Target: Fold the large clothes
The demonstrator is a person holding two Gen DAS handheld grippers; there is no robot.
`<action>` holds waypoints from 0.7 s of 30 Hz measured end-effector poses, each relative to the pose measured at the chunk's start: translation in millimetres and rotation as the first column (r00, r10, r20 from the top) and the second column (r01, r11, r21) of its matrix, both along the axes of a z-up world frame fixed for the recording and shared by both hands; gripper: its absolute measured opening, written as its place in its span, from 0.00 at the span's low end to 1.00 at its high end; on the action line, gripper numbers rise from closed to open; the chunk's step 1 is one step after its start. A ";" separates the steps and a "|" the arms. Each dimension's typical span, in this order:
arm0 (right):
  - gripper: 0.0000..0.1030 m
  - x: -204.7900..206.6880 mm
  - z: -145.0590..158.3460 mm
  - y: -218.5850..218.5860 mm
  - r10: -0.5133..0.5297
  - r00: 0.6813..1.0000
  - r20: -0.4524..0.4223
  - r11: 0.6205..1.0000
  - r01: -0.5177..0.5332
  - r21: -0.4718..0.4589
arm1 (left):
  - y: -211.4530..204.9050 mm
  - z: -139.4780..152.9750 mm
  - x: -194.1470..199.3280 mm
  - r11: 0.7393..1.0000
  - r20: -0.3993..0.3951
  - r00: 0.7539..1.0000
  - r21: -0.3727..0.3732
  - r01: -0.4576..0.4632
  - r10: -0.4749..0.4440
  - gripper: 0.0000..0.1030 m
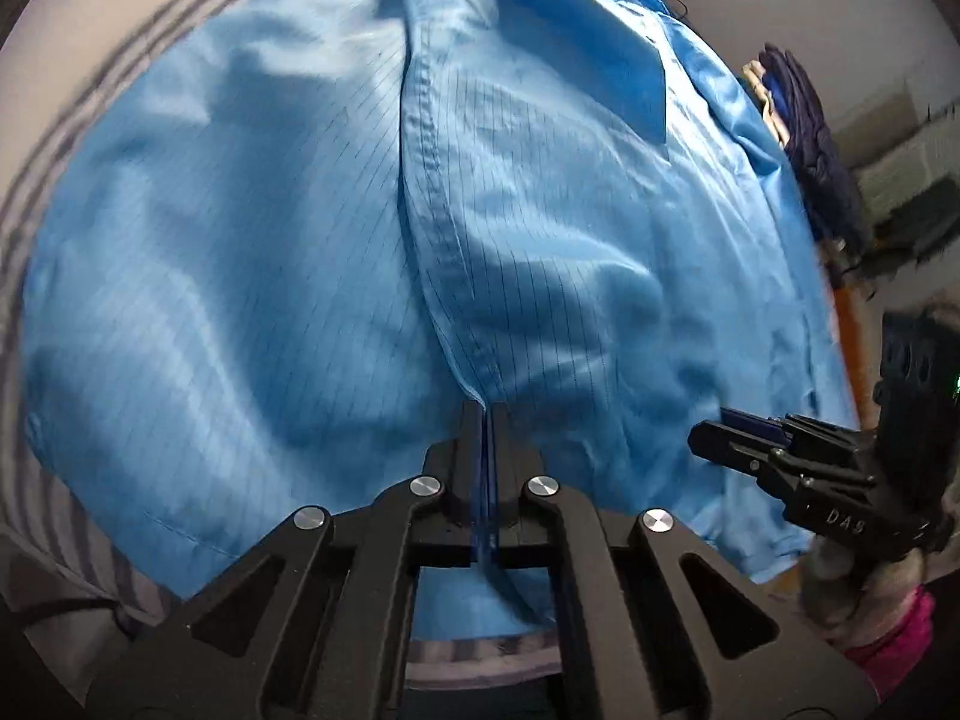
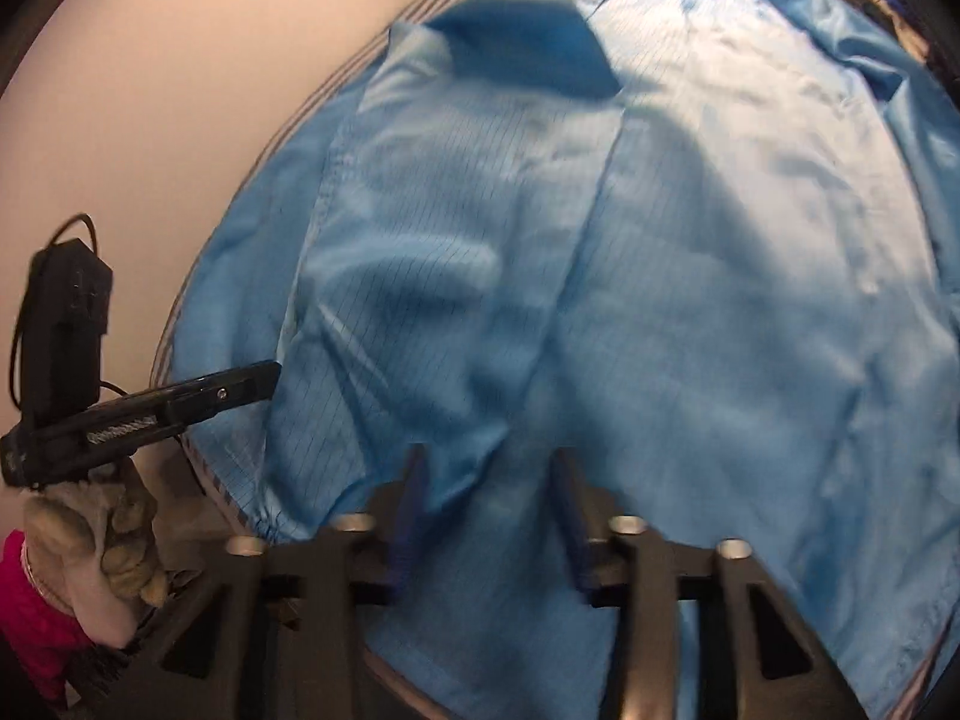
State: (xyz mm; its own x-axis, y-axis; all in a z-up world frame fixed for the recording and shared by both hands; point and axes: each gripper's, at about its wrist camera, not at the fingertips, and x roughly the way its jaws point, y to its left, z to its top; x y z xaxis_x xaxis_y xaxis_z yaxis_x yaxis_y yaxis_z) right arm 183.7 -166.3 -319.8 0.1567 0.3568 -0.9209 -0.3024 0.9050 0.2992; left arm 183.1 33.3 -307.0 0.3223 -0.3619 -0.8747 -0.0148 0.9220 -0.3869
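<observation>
The blue garment (image 1: 300,228) is spread flat, apparently unfolded. Its placket is pinched by the left hand-held gripper (image 1: 486,420); the right hand-held gripper (image 2: 489,480) is held agape, empty.

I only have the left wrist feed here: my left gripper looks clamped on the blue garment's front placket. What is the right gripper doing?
Observer: The right gripper is open, its two fingers apart over the blue garment, with cloth showing between them.
Operator: Has it caught any fabric yet?
Observer: I cannot tell; the right wrist view is blurred there, but the jaws are not closed.
Operator: How does my left gripper look from that side?
Observer: The left gripper appears at the garment's left edge, fingers shut, held by a gloved hand.
Operator: What is under the garment?
Observer: A striped cloth shows along its left border.
</observation>
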 end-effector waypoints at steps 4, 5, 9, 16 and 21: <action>0.05 -2.5 -8.7 11.2 0.012 0.999 -0.043 0.998 -0.010 0.061 | 6.1 12.8 -4.9 0.997 0.049 0.999 0.074 0.001 -0.005 0.00; 0.04 -4.0 -9.4 14.8 0.016 0.998 -0.054 0.996 -0.011 0.084 | 9.5 15.7 -6.3 0.996 0.059 0.998 0.084 -0.001 -0.004 0.00; 0.01 -14.0 -8.4 41.9 0.082 0.994 -0.068 0.985 -0.071 0.155 | 45.8 30.3 -18.1 0.989 0.101 0.994 0.140 -0.055 0.041 0.00; 0.00 -33.9 -14.0 111.9 0.224 0.973 -0.051 0.963 -0.213 0.164 | 102.5 29.6 -43.4 0.964 0.090 0.983 0.198 -0.174 0.159 0.00; 0.00 -42.6 -23.5 149.2 0.291 0.956 -0.036 0.949 -0.283 0.140 | 122.3 20.2 -48.4 0.938 0.089 0.976 0.270 -0.218 0.201 0.00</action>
State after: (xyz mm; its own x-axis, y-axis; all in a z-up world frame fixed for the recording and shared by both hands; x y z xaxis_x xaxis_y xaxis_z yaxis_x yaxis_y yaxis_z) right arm 141.1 -17.1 -343.2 -0.0201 0.4984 -0.8667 -0.5229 0.7337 0.4340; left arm 134.7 155.6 -286.8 0.4185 -0.0276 -0.9078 -0.2041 0.9711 -0.1237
